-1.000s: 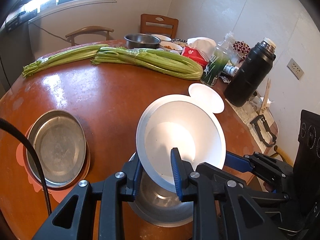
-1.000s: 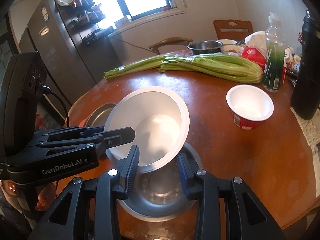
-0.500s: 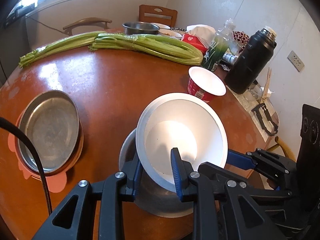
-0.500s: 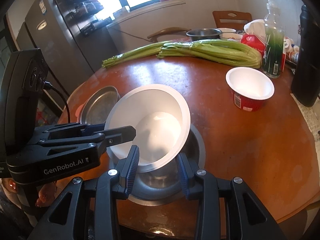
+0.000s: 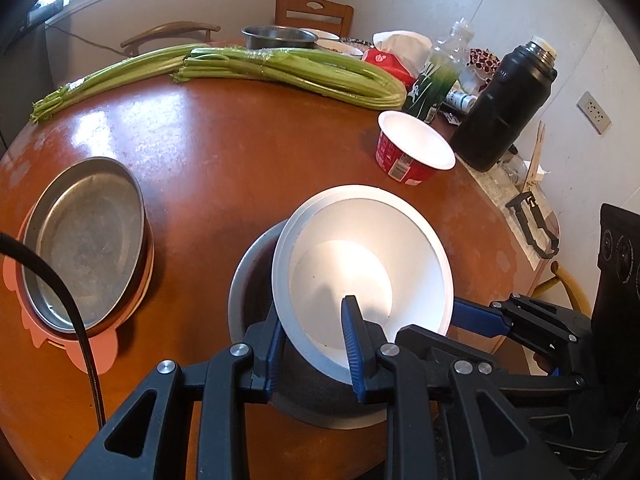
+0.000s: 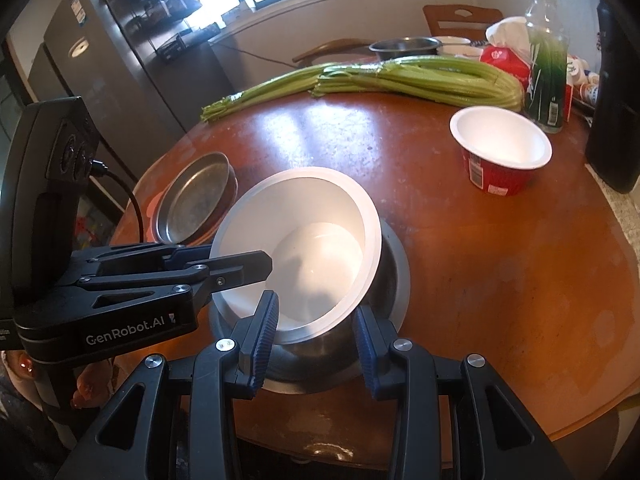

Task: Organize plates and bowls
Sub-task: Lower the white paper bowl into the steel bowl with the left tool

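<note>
My left gripper (image 5: 314,350) is shut on the near rim of a white bowl (image 5: 362,276), holding it tilted, partly inside a steel bowl (image 5: 256,280) on the round wooden table (image 5: 208,152). In the right wrist view the white bowl (image 6: 296,248) rests in the steel bowl (image 6: 394,276), with the left gripper (image 6: 256,264) clamped on its left rim. My right gripper (image 6: 316,330) is open, its fingers (image 6: 260,334) on either side of the steel bowl's near edge. A steel plate (image 5: 86,240) lies on a pink plate at the left.
A red paper cup (image 5: 414,152) stands right of centre. Celery bunches (image 5: 280,72), a steel basin (image 5: 278,38), a green bottle (image 5: 438,80) and a black flask (image 5: 506,104) line the far side. Chairs stand behind. The table edge is close below the grippers.
The white bowl has come down from above the steel bowl and now sits partly inside it. Both grippers moved lower with it; the left grip is unchanged.
</note>
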{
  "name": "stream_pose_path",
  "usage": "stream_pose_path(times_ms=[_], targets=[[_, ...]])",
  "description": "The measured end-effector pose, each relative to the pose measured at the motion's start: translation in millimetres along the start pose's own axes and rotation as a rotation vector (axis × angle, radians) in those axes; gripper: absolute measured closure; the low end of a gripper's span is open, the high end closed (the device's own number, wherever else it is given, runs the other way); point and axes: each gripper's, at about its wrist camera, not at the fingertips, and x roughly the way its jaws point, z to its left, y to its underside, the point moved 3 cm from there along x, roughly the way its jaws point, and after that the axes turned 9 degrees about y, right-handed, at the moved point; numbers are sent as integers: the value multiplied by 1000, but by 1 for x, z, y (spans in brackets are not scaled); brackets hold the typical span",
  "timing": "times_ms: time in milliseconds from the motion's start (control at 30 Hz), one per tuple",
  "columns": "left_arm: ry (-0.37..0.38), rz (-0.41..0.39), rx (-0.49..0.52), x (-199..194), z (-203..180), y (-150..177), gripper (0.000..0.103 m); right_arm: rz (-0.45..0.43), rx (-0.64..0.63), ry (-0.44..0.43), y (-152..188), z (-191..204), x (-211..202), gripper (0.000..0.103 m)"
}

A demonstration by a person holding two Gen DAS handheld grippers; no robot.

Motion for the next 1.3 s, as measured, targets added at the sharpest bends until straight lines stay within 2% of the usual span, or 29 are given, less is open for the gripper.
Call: stream_pose_path(times_ms=[667, 1300], targets=[[-8, 45, 1, 14, 6, 5, 76, 43, 16, -12, 1, -5, 15, 63], [-3, 53, -7, 18, 9, 6, 76, 41, -43, 34, 2, 2, 15, 61]])
